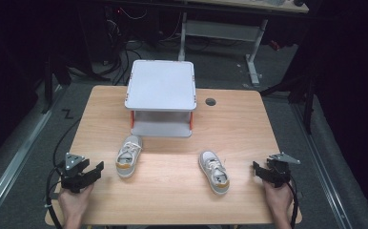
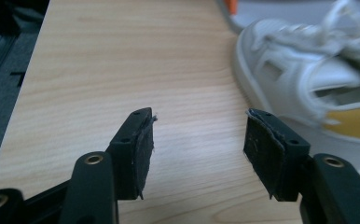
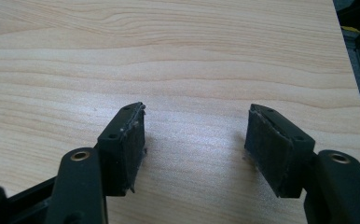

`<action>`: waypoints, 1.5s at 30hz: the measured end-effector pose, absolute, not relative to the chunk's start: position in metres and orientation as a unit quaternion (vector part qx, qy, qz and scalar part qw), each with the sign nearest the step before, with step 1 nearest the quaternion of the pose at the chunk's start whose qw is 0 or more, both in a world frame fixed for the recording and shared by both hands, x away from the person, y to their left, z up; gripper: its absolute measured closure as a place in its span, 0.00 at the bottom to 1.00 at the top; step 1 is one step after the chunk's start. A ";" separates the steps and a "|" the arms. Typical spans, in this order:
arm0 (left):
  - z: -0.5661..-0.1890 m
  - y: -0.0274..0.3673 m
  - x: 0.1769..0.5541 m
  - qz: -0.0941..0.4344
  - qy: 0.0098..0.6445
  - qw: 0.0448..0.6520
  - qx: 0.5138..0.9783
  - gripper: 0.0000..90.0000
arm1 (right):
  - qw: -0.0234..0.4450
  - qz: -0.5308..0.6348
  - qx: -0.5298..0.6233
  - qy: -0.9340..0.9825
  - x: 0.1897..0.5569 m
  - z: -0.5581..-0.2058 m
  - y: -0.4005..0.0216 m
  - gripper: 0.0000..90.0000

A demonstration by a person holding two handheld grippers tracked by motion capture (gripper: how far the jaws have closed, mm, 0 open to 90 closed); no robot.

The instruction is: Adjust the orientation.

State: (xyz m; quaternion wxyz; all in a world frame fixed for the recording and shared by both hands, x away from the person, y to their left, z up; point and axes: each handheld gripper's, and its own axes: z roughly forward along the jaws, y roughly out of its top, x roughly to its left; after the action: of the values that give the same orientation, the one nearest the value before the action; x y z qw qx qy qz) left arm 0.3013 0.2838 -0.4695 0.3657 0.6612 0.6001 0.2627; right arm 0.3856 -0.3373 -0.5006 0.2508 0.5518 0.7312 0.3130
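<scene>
High view: a wooden bench [image 1: 172,186] carries a two-tier grey shelf [image 1: 161,85] at the far middle and two white shoes in front of it. The left shoe [image 1: 128,156] lies near the shelf's left post, toe toward the shelf; the right shoe [image 1: 214,171] lies well apart from it, toe toward the person. The left claw [image 1: 95,170] sits at the near left of the bench, jaws spread and empty, aimed at the left shoe. The right claw [image 1: 257,168] sits at the near right edge, jaws likewise spread, nothing between them.

Left gripper view: the left shoe [image 2: 308,79] lies ahead and to the right of the jaws, heel nearest, not yet between the pads [image 2: 143,154].

Risks, as judged: the claw is offset from the heel, so a straight advance could nudge the shoe sideways or push it toward the shelf rather than straddle it. A pinch on the soft collar or laces alone could let the shoe swing or slip on lifting. The trailing cable could drag at the bench edge.

Hard to make out: the lower tier lies partly in shadow under the top; the shoe is cut off at the left gripper view's right edge and blurred; the right gripper view offers bare bench [image 3: 178,56].
</scene>
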 end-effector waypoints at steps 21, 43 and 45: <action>-0.438 0.244 0.346 0.176 0.564 0.329 0.736 0.59 | 0.252 0.311 0.558 0.727 0.385 -0.501 -0.338 0.41; -0.442 0.221 0.361 0.221 0.558 0.264 0.755 0.94 | 0.252 0.311 0.557 0.728 0.385 -0.501 -0.338 0.41; -0.441 0.220 0.361 0.219 0.557 0.267 0.756 0.94 | 0.251 0.311 0.557 0.728 0.385 -0.501 -0.338 0.41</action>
State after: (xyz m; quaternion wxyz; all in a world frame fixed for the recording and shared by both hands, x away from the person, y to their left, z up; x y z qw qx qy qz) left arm 0.3613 0.2198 -0.4407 0.2668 0.7556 0.5569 0.2186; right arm 0.3849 -0.3376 -0.5006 0.2515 0.5570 0.7277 0.3113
